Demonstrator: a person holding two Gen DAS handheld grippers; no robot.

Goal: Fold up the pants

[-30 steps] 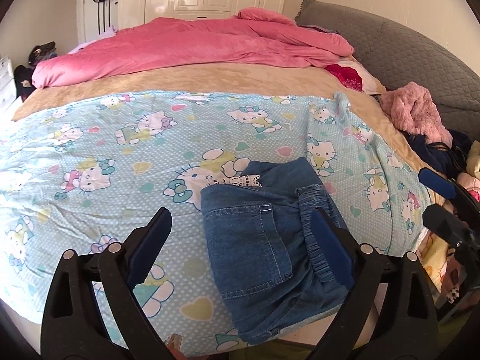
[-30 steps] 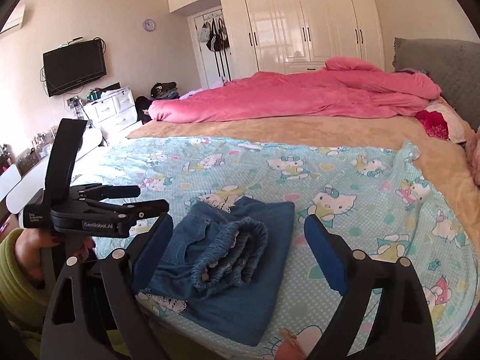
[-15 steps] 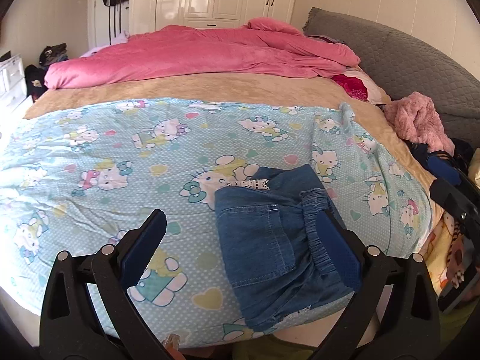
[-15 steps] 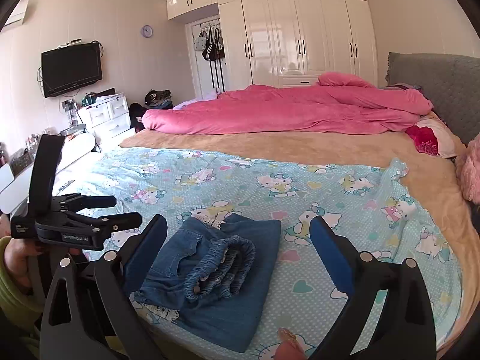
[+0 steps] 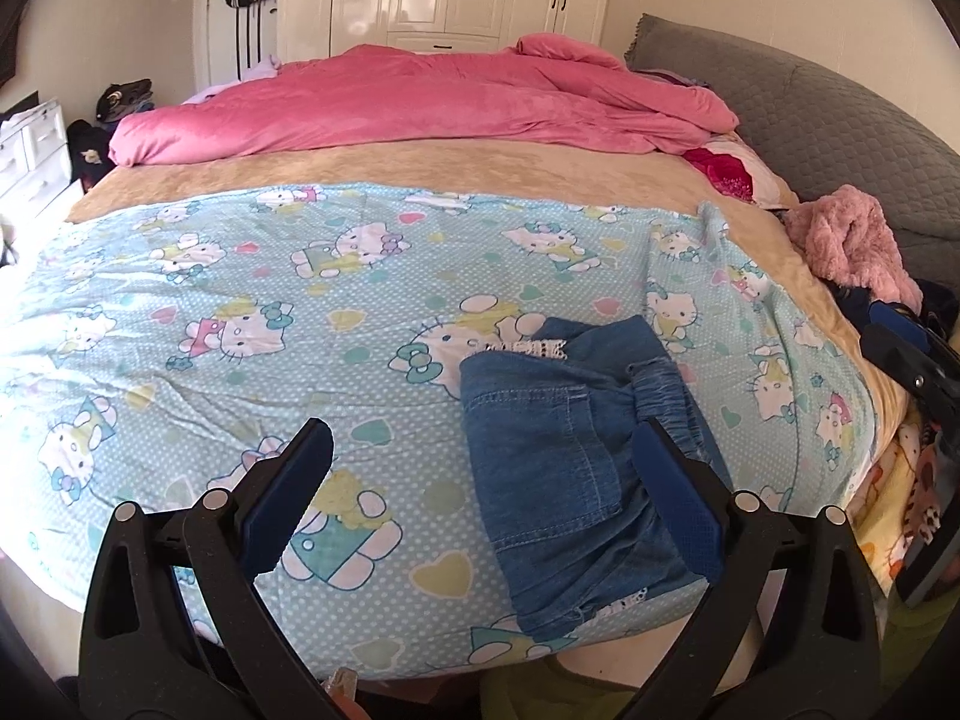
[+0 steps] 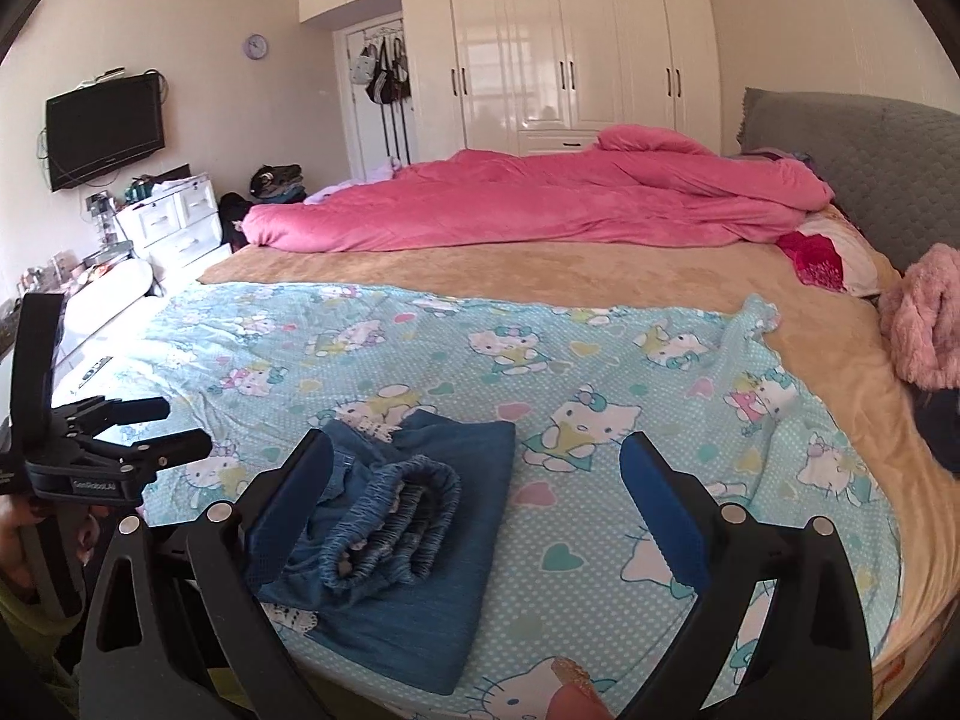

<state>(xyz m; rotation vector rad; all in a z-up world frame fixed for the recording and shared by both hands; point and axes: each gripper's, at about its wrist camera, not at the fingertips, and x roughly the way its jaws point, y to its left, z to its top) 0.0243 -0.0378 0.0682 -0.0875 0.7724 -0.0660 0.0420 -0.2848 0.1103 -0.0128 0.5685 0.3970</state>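
Note:
The blue denim pants (image 5: 570, 456) lie folded into a small stack at the near edge of the bed, waistband bunched on top; they also show in the right wrist view (image 6: 408, 516). My left gripper (image 5: 483, 468) is open and empty, held back above the bed's edge, the pants under its right finger. My right gripper (image 6: 474, 486) is open and empty, held back too, the pants beneath its left finger. The left gripper also shows at the left of the right wrist view (image 6: 150, 426).
The pants rest on a light blue cartoon-cat sheet (image 5: 270, 312) over a tan blanket (image 5: 420, 162). A pink duvet (image 5: 420, 102) lies at the far side. A pink fluffy garment (image 5: 852, 240) and dark clothes sit at the right. White drawers (image 6: 174, 222) stand left.
Both grippers have drawn back and up from the folded pants, so the bed looks farther away. The pants have not moved.

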